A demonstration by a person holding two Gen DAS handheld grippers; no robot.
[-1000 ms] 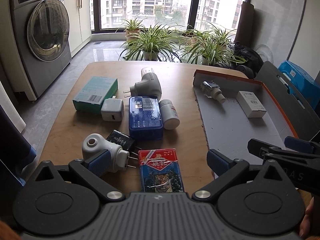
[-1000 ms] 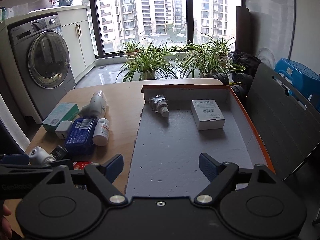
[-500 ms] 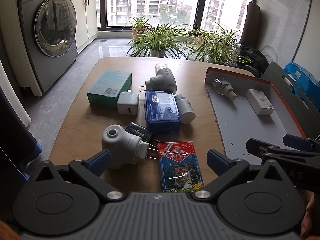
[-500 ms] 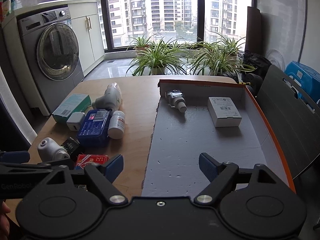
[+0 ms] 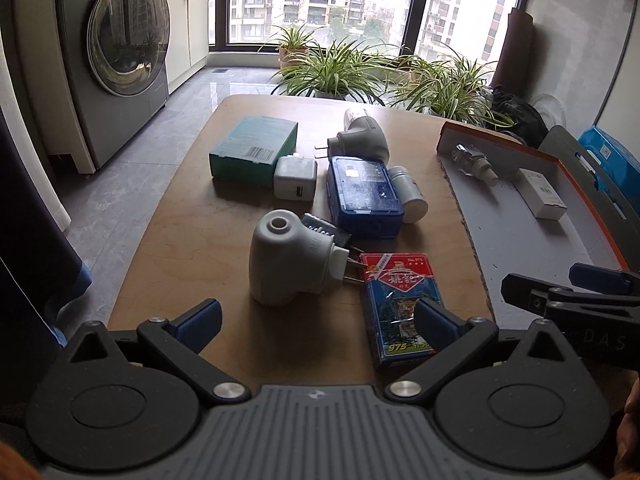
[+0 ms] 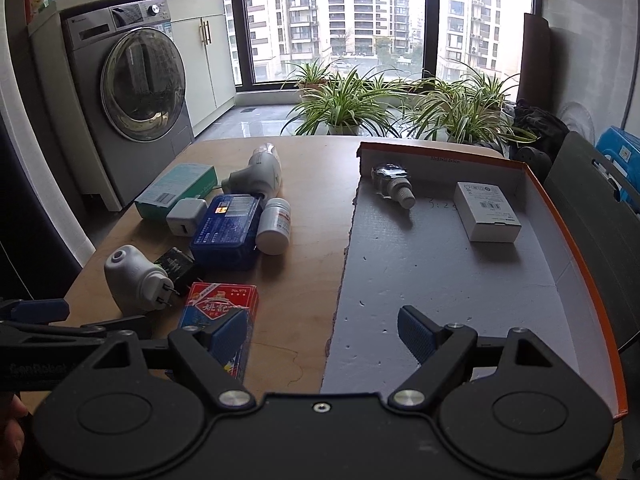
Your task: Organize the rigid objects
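Loose items lie on the wooden table (image 5: 176, 240): a grey plug-in device (image 5: 288, 256), a red-and-blue card box (image 5: 398, 304), a blue case (image 5: 362, 196), a white charger (image 5: 295, 178), a pill bottle (image 5: 410, 194), a teal box (image 5: 254, 146) and a second grey plug-in device (image 5: 362, 138). An orange-rimmed grey tray (image 6: 440, 272) holds a small bottle (image 6: 394, 186) and a white box (image 6: 486, 210). My left gripper (image 5: 316, 320) is open and empty, just short of the grey device and card box. My right gripper (image 6: 324, 330) is open and empty over the tray's near edge.
A washing machine (image 5: 116, 48) stands left of the table. Potted plants (image 5: 340, 68) line the window behind. A dark chair (image 6: 592, 216) and a blue stool (image 6: 618, 152) sit right of the tray. A small black adapter (image 5: 324, 230) lies between the grey device and blue case.
Both grippers have drawn back and risen, so more of the table and tray shows. Both stay open. No object has moved.
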